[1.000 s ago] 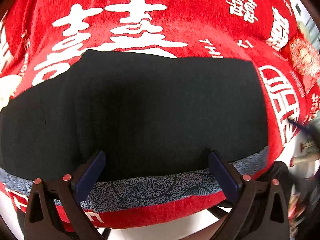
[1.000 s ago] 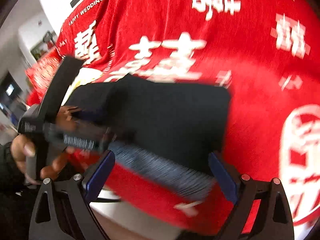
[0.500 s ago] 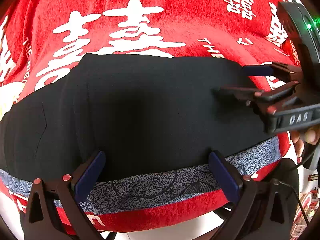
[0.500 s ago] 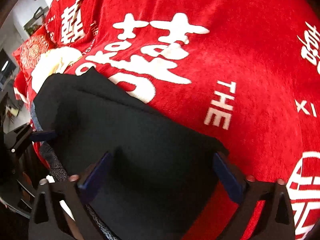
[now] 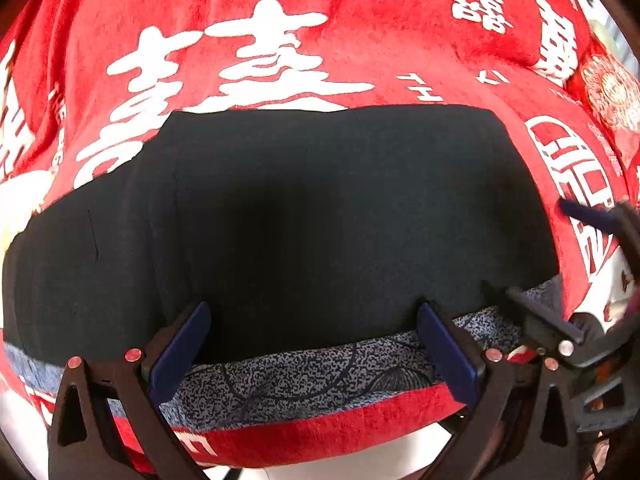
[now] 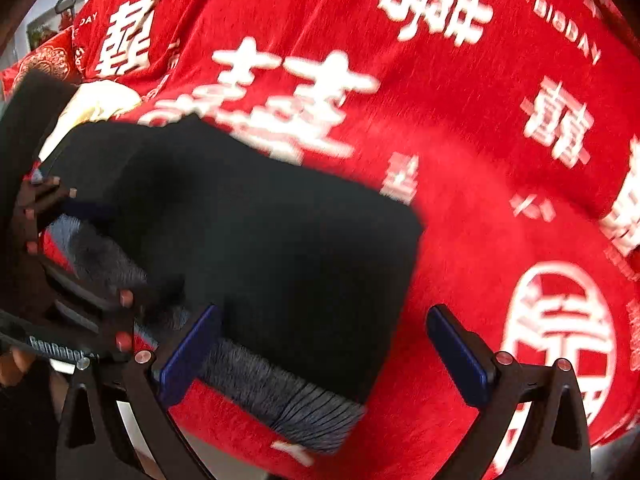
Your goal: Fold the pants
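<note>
Blurry and cut-off bits

The right gripper is a blur at the picture's edge. The black pants hide some white letters.

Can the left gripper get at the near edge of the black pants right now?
Probably yes. The left gripper is open, its jaws straddling the near edge of the black pants with nothing between; the right gripper sits off to the side.

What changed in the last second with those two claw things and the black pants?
The right gripper swung in over the pants' right edge, then drew back off them, gripping nothing. The left gripper stayed open at the near edge; the pants stayed folded on the red blanket.
</note>
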The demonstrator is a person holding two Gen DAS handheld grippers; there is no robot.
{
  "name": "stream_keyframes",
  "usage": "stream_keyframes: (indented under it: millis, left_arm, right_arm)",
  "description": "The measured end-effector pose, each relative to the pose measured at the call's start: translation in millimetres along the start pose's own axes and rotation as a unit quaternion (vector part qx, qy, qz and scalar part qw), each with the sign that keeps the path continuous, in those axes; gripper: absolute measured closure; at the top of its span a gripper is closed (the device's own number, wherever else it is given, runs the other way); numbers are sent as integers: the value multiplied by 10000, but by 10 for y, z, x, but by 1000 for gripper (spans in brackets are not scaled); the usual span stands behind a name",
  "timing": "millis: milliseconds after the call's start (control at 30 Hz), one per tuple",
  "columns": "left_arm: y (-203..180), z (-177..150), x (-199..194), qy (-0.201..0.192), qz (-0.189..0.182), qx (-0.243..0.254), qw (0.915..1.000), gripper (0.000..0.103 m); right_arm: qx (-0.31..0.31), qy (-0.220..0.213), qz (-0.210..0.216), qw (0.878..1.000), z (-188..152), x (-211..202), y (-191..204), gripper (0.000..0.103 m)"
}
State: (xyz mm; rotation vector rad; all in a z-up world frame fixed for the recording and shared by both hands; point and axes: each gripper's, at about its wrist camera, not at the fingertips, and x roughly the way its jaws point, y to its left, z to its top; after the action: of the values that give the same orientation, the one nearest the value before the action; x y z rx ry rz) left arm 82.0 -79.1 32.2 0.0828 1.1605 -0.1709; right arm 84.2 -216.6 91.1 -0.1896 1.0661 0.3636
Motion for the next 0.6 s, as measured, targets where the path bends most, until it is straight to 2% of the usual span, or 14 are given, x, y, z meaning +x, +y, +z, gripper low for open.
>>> stream_keyframes:
  millis: [33,100,133,233,367,500,567,600]
  left_arm:
    - [2,-1,-4,-3,-22,8,10000,1]
    - [13,-5,-32,7,-78,23,10000,1]
    - [16,-9,-52,7,-102,22,9999,1]
    - [27,-25,-113,-5,-128,21,9999,1]
    - [92,-47,-192,-103,33,-41,9999,1]
    - [425,-134,-105,119,68,-481,9987,1]
    - [666,-209,-31,315,-179,-914,9952,1]
    - [765,-248,-51,292,-313,-1089,9931,1]
  right_arm:
    - [337,196,216,9990,-56,94,-91,0]
    - [696,350,342,9964,-144,161,-228,0]
    - [804,312,398,9955,-171,130,-274,0]
    - [757,45,220,9969,-148,-69,-316,0]
    - [676,-317,147,9971,6,-265,-253,0]
    - [569,-344,323,9973,154,-194,-46,0]
    - [443,-212,458,9977,208,-66,112,0]
    - [402,-76,586,9974,215,25,170,0]
